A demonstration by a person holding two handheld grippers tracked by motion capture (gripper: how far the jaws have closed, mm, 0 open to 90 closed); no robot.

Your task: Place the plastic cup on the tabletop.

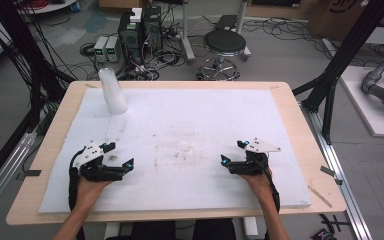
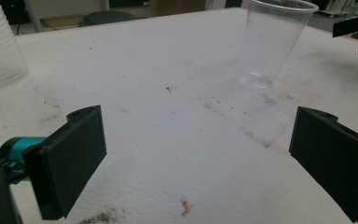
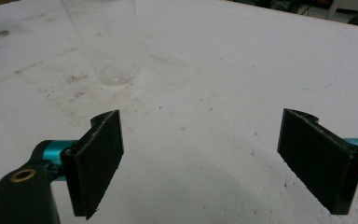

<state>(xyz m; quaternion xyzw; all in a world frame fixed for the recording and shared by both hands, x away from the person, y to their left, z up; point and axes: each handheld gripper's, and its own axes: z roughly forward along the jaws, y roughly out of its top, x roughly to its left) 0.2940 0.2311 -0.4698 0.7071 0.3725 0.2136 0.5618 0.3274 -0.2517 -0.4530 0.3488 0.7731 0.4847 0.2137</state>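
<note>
1. The left gripper (image 1: 121,156) rests low over the white foam board (image 1: 195,190) near the person's edge, held in the left hand (image 1: 91,187); its jaws stand wide apart with nothing between them.
2. The right gripper (image 1: 234,153) sits level with it, well apart to its right, held in the right hand (image 1: 258,181); its jaws are also spread wide and empty.
3. A clear plastic cup (image 2: 272,44) stands upright on the board ahead of the left gripper and toward its right jaw. In the right gripper view the same cup (image 3: 109,42) stands ahead of and beyond the left jaw. It lies between the two grippers, farther out, touching neither.
4. A stack of white cups (image 1: 112,91) stands upright well ahead of the left gripper, near the board's far corner.
5. The board lies on a wooden table (image 1: 305,135) and carries scattered dark specks.
</note>
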